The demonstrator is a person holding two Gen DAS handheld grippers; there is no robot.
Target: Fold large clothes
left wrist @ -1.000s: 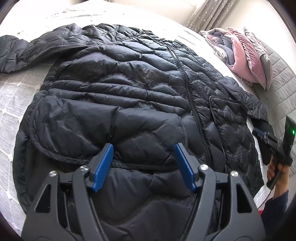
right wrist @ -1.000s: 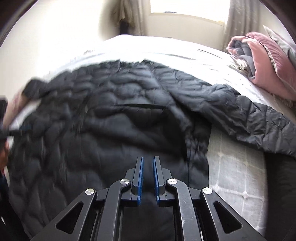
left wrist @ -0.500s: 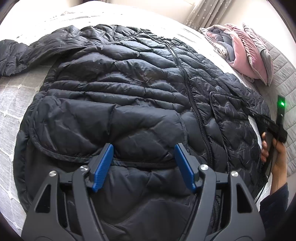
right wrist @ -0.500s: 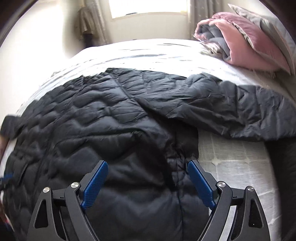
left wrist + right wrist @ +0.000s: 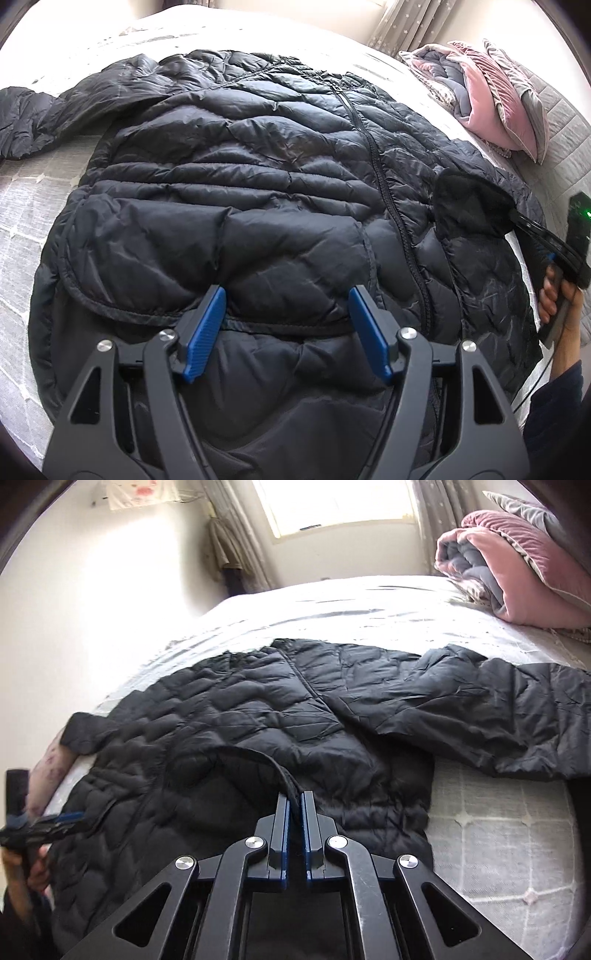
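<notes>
Two grippers: right gripper [image 5: 294,805] fingers clamp black quilted puffer jacket [image 5: 258,177] hem edge; left gripper [image 5: 287,325] fingers wide. Soft, slippery, bulky; grip seams.

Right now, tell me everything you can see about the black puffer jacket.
The black puffer jacket is quilted, slightly shiny and wrinkled, spread front-up on the bed with its center zipper closed. One sleeve stretches across the sheet. The right tool is shut on its lifted edge; the left tool hovers open above the hem.
</notes>
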